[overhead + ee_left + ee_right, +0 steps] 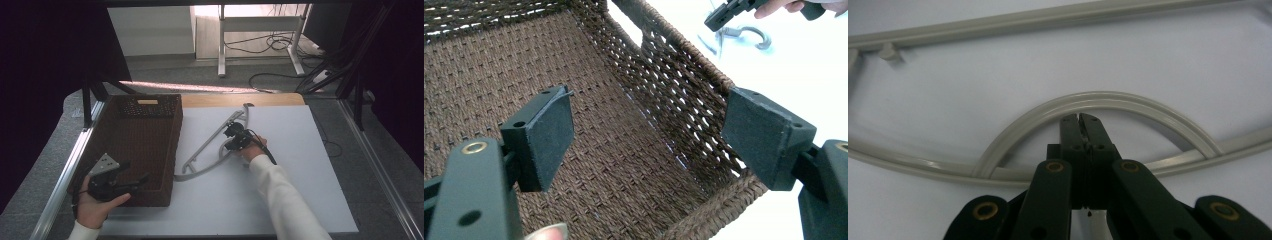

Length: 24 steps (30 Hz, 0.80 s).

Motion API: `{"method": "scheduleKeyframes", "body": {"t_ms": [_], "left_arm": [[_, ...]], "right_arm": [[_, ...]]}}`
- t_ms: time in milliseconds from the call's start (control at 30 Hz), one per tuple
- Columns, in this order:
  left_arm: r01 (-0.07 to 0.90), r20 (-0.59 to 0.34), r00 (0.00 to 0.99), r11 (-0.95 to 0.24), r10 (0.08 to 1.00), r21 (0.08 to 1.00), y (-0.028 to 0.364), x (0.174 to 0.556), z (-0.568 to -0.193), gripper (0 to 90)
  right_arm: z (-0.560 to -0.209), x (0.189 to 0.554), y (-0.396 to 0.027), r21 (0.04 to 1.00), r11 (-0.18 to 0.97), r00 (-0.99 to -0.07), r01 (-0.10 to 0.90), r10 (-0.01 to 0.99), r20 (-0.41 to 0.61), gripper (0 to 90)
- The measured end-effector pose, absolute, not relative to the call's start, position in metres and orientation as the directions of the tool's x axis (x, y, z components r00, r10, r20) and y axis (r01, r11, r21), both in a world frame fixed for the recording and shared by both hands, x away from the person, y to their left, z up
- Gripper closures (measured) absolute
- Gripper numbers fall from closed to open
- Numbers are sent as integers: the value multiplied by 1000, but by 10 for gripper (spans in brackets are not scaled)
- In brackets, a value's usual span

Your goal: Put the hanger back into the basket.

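My right hand-held gripper point(1082, 118) has its jaws pressed together at the curved inner arc of the pale grey plastic clothes hanger point(1108, 102), which lies flat on the white bench point(300, 150) just beside the dark brown woven basket point(150, 130). Whether the pads pinch the arc or merely meet against it I cannot tell. My left hand-held gripper point(646, 137) hangs with jaws wide apart over the basket's near corner, holding nothing. I judge the work barely begun: the hanger is not yet lifted or placed in the basket.
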<state>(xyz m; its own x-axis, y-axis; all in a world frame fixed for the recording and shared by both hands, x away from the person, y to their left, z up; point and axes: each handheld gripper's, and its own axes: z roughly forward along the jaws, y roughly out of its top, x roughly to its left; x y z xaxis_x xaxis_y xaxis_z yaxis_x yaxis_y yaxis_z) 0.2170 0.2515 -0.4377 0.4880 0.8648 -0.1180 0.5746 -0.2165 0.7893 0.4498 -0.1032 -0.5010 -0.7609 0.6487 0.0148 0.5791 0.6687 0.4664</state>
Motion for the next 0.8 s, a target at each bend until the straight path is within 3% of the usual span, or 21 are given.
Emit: {"method": "scheduleKeyframes", "body": {"t_ms": [400,800], "left_arm": [[572,-114,487,-217,866,791,252,216,-437,205],[568,-114,490,-218,864,793,251,215,-435,205]], "right_arm": [[-504,439,-104,421,698,-765,579,644,-17,895],[-503,399,-133,413,713,-783,566,622,-1,895]]}}
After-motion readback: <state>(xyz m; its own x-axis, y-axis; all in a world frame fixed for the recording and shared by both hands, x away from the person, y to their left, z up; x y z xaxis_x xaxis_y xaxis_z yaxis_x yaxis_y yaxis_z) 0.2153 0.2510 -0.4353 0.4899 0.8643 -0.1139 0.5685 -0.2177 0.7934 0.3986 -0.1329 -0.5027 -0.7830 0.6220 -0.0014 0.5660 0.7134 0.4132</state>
